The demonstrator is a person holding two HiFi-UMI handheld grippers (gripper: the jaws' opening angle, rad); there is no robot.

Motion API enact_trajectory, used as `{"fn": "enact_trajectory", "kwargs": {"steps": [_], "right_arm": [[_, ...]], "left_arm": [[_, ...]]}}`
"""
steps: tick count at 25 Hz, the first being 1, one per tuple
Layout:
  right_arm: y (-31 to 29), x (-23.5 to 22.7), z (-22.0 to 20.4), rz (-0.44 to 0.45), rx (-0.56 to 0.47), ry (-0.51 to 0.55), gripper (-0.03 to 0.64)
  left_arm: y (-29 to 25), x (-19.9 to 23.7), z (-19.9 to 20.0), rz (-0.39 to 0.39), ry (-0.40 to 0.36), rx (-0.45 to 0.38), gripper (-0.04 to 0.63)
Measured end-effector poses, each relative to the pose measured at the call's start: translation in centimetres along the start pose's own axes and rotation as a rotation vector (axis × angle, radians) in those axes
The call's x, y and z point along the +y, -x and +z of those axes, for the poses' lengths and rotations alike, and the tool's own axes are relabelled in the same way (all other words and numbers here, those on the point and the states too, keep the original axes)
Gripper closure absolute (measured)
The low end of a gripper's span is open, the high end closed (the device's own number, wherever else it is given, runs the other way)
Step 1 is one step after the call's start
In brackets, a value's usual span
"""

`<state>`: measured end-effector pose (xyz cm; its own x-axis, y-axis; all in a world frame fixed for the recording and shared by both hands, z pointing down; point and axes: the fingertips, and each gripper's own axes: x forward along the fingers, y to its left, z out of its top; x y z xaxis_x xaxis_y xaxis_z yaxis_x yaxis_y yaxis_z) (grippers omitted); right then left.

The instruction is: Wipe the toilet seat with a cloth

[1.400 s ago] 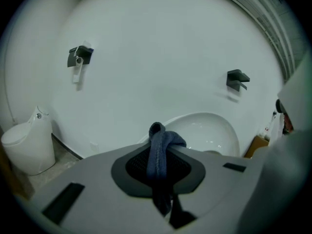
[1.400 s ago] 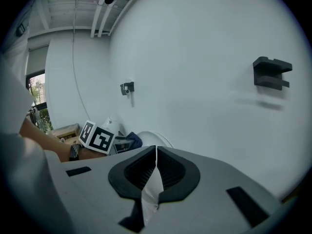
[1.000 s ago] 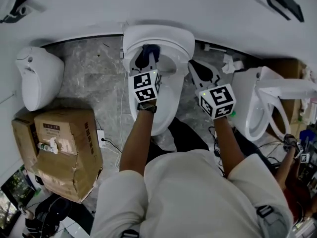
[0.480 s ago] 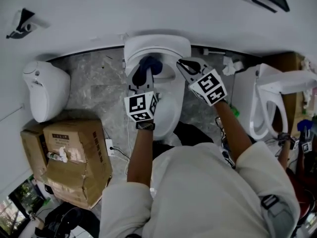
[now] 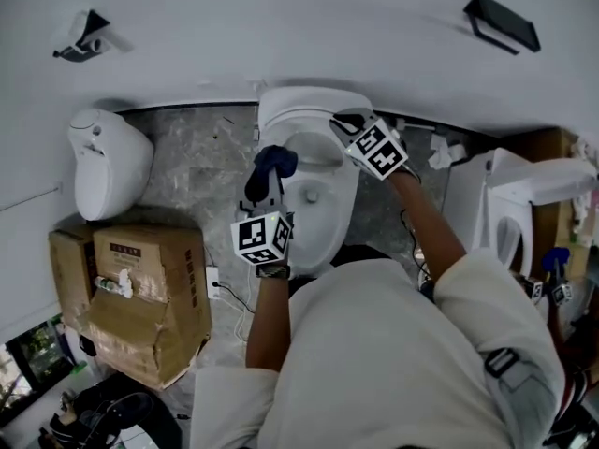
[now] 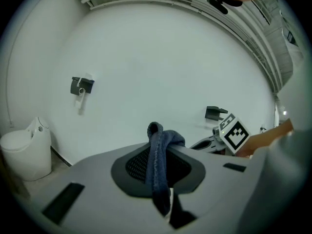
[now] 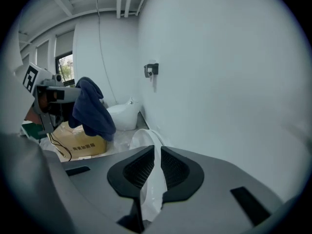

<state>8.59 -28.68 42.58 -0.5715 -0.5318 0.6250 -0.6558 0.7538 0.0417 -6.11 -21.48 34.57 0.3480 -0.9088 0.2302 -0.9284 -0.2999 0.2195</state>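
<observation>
A white toilet (image 5: pixel 323 218) stands against the wall in the head view. My left gripper (image 5: pixel 266 185) hangs above its left rim, shut on a dark blue cloth (image 5: pixel 273 162) that droops from the jaws. In the left gripper view the cloth (image 6: pixel 158 145) is pinched between the pads. My right gripper (image 5: pixel 343 122) is at the toilet's rear right rim. Its jaws (image 7: pixel 153 167) are shut on the thin white curved edge of the toilet seat (image 7: pixel 142 139), which stands up between the pads. The cloth (image 7: pixel 91 108) also shows in that view.
A second white toilet (image 5: pixel 105 162) stands at the left, with cardboard boxes (image 5: pixel 140 288) in front of it. Another toilet with a raised lid (image 5: pixel 510 204) is at the right. Cables (image 5: pixel 229 283) lie on the marble floor. A black holder (image 5: pixel 501 17) hangs on the wall.
My left gripper has lifted the cloth off the seat and drawn back toward me. My right gripper has swung left from beside the toilet onto its rear right rim.
</observation>
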Motion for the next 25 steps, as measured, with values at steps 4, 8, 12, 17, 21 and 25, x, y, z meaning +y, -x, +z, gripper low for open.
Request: {"fn": "enact_trajectory", "kwargs": {"steps": [4,8,12,17,21,25], "right_arm": [[-1.1,0.1,-1.3,0.024,0.081,0.074,0.495],[-2.1,-0.3,-2.0,0.027,0.142,0.144,0.490],[-3.6,-0.6,-2.7,0.026,0.188,0.164,0.468],[-4.6,-0.8,-3.6,0.028,0.254,0.267,0.457],[-4.9,-0.5,-3.4,-0.010,0.257,0.321,0.457],[-4.5,0.4,-3.4,-0.011,0.286,0.324,0.451]], "left_arm": [[0.9,-0.3,0.9,0.005,0.008,-0.018,0.558],[1.2,-0.2,1.5,0.005,0.016,-0.024,0.560],[2.1,0.3,1.5,0.001,0.000,-0.002,0.560],[2.8,0.4,1.6,0.001,0.012,0.000,0.560],[3.9,1.1,1.7,-0.007,0.034,-0.003,0.560],[5.4,1.5,1.5,-0.016,0.043,-0.003,0.558]]}}
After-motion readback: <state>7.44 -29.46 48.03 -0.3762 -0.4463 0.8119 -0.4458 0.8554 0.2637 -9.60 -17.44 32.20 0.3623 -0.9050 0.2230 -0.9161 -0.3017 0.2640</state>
